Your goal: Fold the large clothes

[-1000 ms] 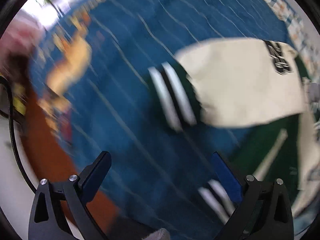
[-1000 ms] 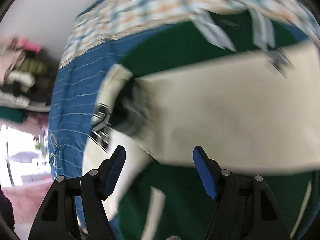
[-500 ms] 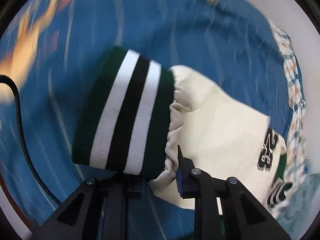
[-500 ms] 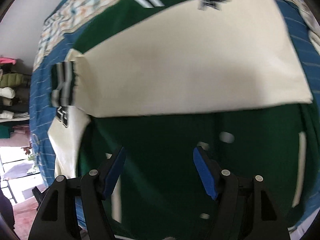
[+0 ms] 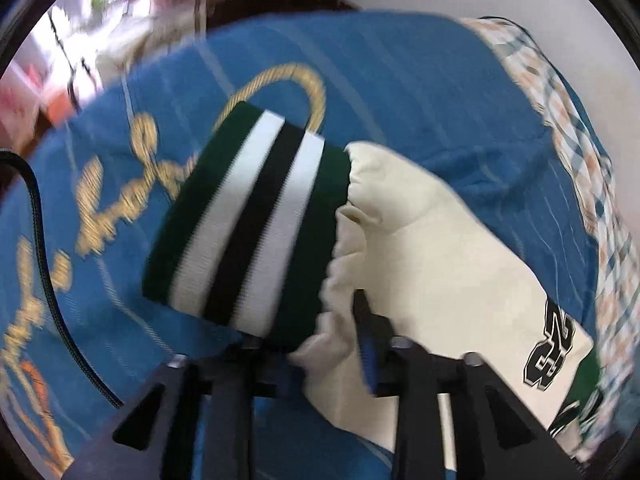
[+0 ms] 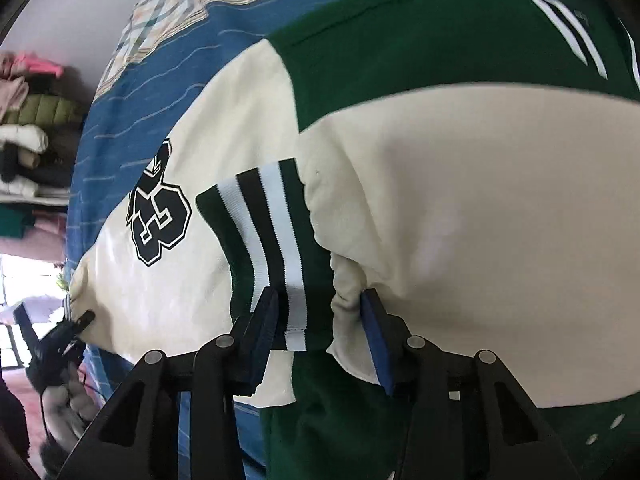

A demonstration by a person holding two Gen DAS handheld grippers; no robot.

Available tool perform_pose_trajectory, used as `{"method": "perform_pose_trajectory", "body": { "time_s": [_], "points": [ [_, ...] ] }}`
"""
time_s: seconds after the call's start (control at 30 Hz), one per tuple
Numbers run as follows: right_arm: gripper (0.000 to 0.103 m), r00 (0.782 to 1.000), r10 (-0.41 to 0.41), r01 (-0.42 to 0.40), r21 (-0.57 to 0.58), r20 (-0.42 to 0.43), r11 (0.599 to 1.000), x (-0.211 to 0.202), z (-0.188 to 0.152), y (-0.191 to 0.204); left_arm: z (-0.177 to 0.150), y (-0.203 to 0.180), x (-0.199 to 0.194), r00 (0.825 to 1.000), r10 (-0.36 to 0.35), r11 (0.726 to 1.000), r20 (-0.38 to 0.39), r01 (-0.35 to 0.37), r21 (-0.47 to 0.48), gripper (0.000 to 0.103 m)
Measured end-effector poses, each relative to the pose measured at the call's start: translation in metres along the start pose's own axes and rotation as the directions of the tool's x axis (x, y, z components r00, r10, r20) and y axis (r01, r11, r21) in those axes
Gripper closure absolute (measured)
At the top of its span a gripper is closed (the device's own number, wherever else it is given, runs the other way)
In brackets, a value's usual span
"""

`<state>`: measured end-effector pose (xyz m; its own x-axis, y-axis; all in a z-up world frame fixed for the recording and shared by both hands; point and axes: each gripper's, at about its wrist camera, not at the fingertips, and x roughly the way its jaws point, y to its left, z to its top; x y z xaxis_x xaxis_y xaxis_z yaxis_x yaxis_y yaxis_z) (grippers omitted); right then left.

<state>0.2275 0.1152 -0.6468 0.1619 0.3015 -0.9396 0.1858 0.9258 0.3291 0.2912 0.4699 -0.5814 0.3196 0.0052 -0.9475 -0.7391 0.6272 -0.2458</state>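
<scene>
Striped cuffs of the jacket (image 6: 440, 60) sit pinched in each gripper, left (image 5: 316, 354) and right (image 6: 316, 320).

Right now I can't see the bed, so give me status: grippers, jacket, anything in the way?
Left gripper shut on one striped cuff. Right gripper closing around the other cuff. Jacket spread on bed. Nothing blocking.

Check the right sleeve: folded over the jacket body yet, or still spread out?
Folded over. The cream right sleeve lies across the green jacket body, its striped cuff between the right gripper fingers.
</scene>
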Motion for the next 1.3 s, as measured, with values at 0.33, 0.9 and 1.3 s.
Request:
{"method": "perform_pose_trajectory", "body": {
  "time_s": [0.33, 0.9, 1.3],
  "points": [
    [0.015, 0.825, -0.536, 0.537, 0.042, 0.179, 0.842, -0.067, -0.04, -0.036, 0.0, -0.027, -0.023, 0.987, 0.059, 0.998, 0.147, -0.059, -0.002, 0.088],
    [0.015, 0.823, -0.548, 0.514, 0.215, 0.149, 0.831, -0.081, -0.04, -0.089, -0.1, -0.219, -0.2, 0.872, -0.025, 0.804, 0.488, -0.272, 0.529, 0.091],
    [0.015, 0.858, -0.503, 0.4, 0.477, 0.105, 0.782, -0.165, -0.08, -0.253, -0.347, -0.447, -0.194, 0.942, -0.321, 0.516, 0.095, 0.09, 0.852, 0.092]
  ]
}}
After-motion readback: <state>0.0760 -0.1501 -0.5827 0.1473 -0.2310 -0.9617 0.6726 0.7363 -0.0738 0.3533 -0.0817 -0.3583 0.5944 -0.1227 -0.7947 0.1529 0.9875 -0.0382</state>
